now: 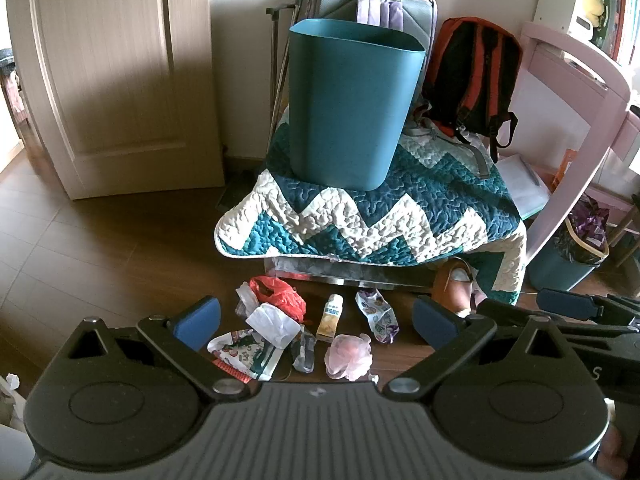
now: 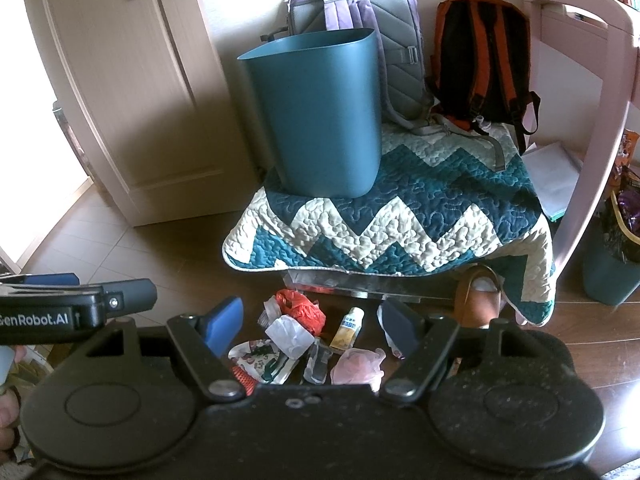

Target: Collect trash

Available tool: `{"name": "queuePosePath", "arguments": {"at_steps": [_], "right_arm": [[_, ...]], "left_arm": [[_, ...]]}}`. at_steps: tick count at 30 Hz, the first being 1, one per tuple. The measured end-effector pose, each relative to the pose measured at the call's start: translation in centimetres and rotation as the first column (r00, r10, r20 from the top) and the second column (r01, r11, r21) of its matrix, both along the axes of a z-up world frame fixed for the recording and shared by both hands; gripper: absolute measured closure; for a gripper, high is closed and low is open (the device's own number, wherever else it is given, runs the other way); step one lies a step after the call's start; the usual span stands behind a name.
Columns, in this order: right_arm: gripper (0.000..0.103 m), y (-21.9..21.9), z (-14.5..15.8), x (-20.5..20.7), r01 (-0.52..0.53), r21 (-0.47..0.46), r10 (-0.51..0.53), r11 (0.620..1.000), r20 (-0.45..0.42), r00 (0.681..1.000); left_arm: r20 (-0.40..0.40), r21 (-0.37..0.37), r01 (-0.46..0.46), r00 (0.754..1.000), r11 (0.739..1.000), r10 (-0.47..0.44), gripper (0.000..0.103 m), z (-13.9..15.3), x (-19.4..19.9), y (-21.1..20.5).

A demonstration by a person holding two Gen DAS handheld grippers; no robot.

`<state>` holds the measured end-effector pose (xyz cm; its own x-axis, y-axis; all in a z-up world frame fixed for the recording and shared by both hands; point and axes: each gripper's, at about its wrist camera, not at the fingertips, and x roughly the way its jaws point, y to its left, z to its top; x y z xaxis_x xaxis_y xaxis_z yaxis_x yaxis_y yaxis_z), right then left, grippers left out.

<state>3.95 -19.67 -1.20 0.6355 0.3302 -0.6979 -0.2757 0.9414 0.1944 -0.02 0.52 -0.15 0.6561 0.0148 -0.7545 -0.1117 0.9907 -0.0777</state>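
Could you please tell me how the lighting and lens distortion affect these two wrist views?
Left wrist view: fisheye bends the door and floor lines; the wall behind the teal bin is blown out. Right wrist view: daylight glares at the doorway's lower left; the trash pile sits in dim shadow, soft but recognisable.

This is a lived-in room of a home, most likely a bedroom or study corner. A panelled interior door (image 2: 132,92) with a lever handle opens onto a wood-look floor (image 1: 100,248), and a zigzag quilt (image 1: 372,208) covers a low seat bearing two backpacks (image 2: 480,60). A pink desk frame (image 1: 580,92), shelves of books (image 1: 624,12) and a brown shoe (image 2: 480,296) on the floor complete the domestic picture.
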Motion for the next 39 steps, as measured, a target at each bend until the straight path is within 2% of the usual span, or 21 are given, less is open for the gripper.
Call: {"name": "queuePosePath", "arguments": {"at_steps": [10, 39], "right_arm": [[0.026, 0.0, 0.0, 0.0, -0.001, 0.001, 0.001, 1.000, -0.001, 1.000], [0.026, 0.0, -0.1, 0.5, -0.004, -0.003, 0.004, 1.000, -0.005, 1.000]], "left_arm": [[0.004, -0.004, -0.011, 1.000, 1.000, 0.011, 0.000, 0.3, 0.5, 1.2], [-0.005, -0.001, -0.016, 1.000, 1.000, 0.016, 0.000, 0.4, 1.1, 0.5]]}}
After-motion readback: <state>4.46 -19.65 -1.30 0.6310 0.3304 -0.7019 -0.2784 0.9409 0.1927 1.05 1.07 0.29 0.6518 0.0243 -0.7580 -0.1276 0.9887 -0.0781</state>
